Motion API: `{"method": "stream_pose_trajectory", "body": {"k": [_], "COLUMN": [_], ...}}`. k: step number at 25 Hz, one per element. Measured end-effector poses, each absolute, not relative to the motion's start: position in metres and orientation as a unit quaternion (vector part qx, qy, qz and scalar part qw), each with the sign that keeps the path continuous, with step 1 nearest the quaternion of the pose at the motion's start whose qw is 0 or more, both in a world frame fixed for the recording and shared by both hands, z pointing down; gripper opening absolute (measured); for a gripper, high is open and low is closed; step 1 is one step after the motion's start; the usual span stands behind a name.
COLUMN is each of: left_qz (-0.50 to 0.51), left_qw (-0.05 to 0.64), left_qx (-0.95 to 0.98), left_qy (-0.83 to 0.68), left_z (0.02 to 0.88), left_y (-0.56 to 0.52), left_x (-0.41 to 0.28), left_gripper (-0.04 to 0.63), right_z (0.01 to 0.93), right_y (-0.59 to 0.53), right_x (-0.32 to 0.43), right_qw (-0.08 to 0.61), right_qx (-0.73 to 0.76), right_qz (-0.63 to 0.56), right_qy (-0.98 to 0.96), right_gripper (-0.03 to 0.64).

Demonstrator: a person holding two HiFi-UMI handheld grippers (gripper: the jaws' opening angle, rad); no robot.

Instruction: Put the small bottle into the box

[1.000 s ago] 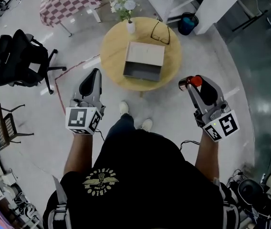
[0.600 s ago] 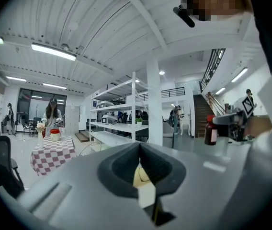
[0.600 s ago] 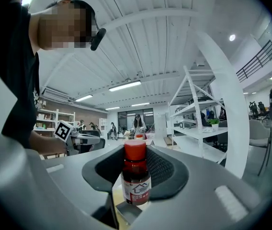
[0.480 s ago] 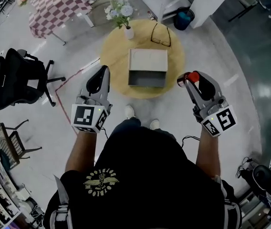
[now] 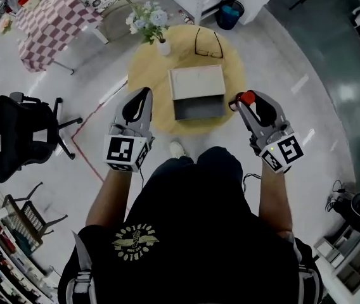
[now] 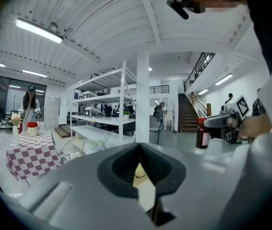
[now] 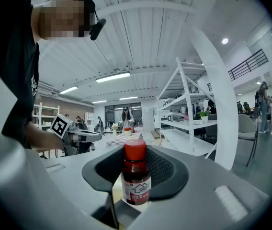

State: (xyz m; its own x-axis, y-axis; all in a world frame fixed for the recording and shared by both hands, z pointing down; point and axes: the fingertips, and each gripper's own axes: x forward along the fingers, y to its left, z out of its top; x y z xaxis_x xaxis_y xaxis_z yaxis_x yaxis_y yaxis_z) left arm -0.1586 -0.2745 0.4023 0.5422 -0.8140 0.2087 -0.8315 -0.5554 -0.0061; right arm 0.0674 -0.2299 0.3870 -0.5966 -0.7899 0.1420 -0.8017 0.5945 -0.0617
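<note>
**Small bottle gripped upright at the counter's right edge, box open beside it**

The right hand-held gripper [image 7: 137, 164] has hold of the small bottle [image 7: 136, 181]. In the right gripper view its two dark pads stand well apart and press on the bottle's sides. The bottle stands upright between them, with its red cap above the pads and its white label facing the camera (the contents look dark red-brown).

From the head view, this hand-held gripper reaches forward at the right edge of the round wooden counter [image 5: 231, 75]. The red cap shows at its tip. The bottle is just beside the box [image 5: 197, 84], to its right, and apart from it rather than inside it.

The box sits near the middle of the counter. It has a pale panel on the far side and an open grey hollow on the side nearer the person.

The left hand-held gripper [image 5: 142, 95] holds nothing. In the left gripper view its jaws meet at the tips, with only a thin wedge of light between them and no object in it. From the head view it points forward at the counter's left edge, to the left of the box and clear of it. The left gripper view also catches the bottle off to the right, upright in the other hand-held gripper.

A pair of glasses [image 5: 206, 43] lies on the far part of the counter. A white vase of flowers [image 5: 161, 44] stands at its far left.
</note>
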Motion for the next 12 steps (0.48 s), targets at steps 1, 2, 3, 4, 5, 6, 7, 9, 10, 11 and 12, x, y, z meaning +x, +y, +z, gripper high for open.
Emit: {"method": "stream_pose_trajectory", "body": {"k": [1, 2, 3, 4, 5, 6, 7, 9, 10, 11, 12], "left_qz": [0.095, 0.096, 0.097, 0.099, 0.101, 0.103, 0.105, 0.109, 0.111, 0.113, 0.115], "left_qw": [0.048, 0.051, 0.054, 0.056, 0.059, 0.06, 0.062, 0.065, 0.068, 0.071, 0.074], "left_qx": [0.878, 0.88, 0.881, 0.882, 0.883, 0.884, 0.885, 0.884, 0.883, 0.882, 0.881], "left_qy": [-0.466, -0.463, -0.46, -0.457, -0.454, -0.452, -0.45, -0.451, -0.452, -0.453, -0.453], "left_z": [0.406, 0.409, 0.413, 0.417, 0.422, 0.427, 0.432, 0.443, 0.448, 0.453, 0.457], "left_y": [-0.279, -0.283, -0.286, -0.289, -0.293, -0.297, -0.3, -0.306, -0.309, -0.311, -0.312], "left_x": [-0.158, -0.158, -0.157, -0.155, -0.152, -0.149, -0.146, -0.14, -0.138, -0.136, -0.134], "left_gripper": [0.0, 0.0, 0.0, 0.0, 0.0, 0.0, 0.0, 0.0, 0.0, 0.0, 0.0], "right_z": [0.392, 0.397, 0.402, 0.407, 0.412, 0.417, 0.423, 0.439, 0.449, 0.462, 0.478], "right_y": [-0.231, -0.231, -0.231, -0.231, -0.233, -0.235, -0.238, -0.242, -0.245, -0.246, -0.248], "right_x": [0.065, 0.063, 0.06, 0.057, 0.054, 0.052, 0.05, 0.047, 0.045, 0.043, 0.041], "right_qw": [0.053, 0.057, 0.063, 0.069, 0.076, 0.082, 0.086, 0.092, 0.097, 0.104, 0.115], "right_qx": [0.449, 0.449, 0.448, 0.445, 0.442, 0.438, 0.434, 0.426, 0.421, 0.415, 0.407], "right_qz": [0.062, 0.065, 0.066, 0.066, 0.064, 0.061, 0.059, 0.054, 0.049, 0.042, 0.036], "right_qy": [-0.89, -0.889, -0.89, -0.89, -0.892, -0.893, -0.895, -0.898, -0.9, -0.903, -0.906], "right_gripper": [0.15, 0.15, 0.15, 0.15, 0.15, 0.15, 0.15, 0.15, 0.15, 0.15, 0.15]}}
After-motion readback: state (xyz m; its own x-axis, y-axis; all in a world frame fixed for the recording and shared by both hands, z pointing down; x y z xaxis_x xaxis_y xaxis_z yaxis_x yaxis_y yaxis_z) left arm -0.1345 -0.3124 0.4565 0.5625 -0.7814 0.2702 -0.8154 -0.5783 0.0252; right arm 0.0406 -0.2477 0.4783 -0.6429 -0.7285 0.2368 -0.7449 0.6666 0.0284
